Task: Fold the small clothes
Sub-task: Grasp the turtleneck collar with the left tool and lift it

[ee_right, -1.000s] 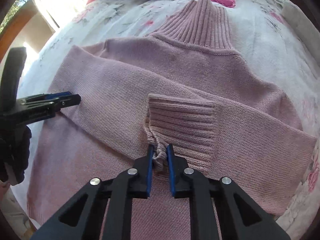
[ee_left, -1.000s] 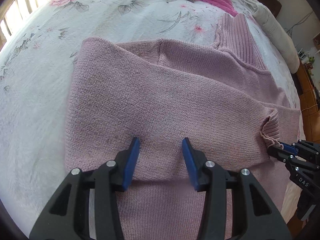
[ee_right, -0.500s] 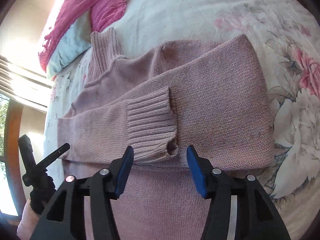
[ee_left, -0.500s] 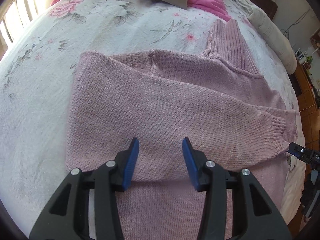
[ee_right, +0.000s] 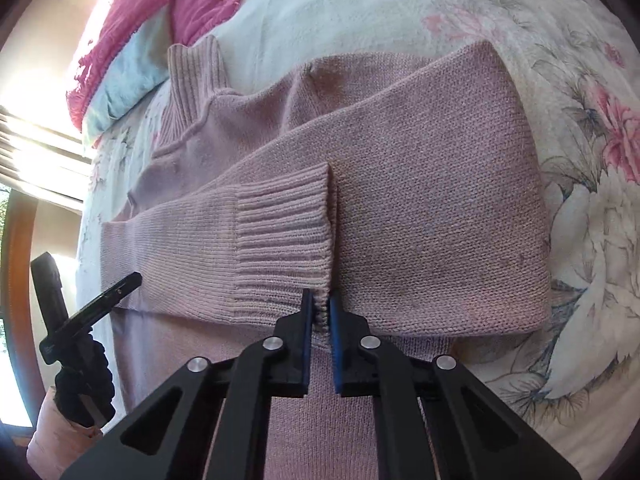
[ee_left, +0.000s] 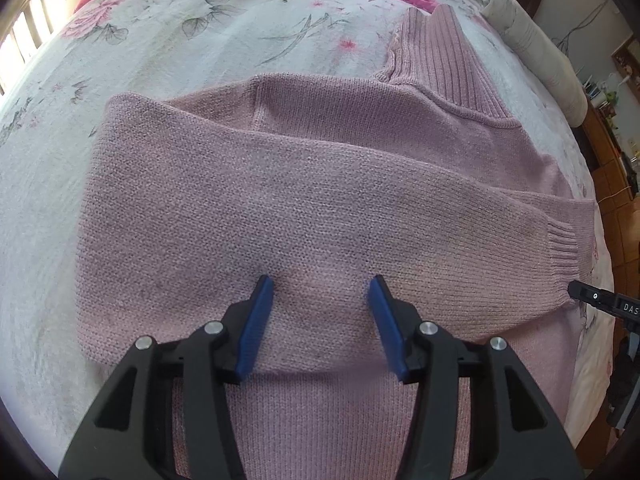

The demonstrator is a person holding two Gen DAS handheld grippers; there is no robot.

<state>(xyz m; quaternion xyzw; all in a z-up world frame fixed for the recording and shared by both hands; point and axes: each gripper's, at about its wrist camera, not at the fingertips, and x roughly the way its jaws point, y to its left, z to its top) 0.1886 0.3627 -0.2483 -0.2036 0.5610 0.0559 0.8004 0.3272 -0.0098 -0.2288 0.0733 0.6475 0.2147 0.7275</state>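
since the earlier frame, right gripper (ee_right: 319, 312) reclosed on ribbed cuff (ee_right: 280, 240) at frame centre (to reposition sleeve across sweater (ee_left: 280, 200)); left gripper (ee_left: 320, 320) wide, empty

Bed covered by a white floral bedspread (ee_left: 168, 40), pink blooms and grey leaves printed across it. A mauve knitted sweater (ee_left: 320, 200) lies flat on the bedspread, sleeves folded across the body, ribbed collar toward the head end. There, a pale blue pillow (ee_right: 128, 68) and bright pink fabric (ee_right: 200, 4) rest.
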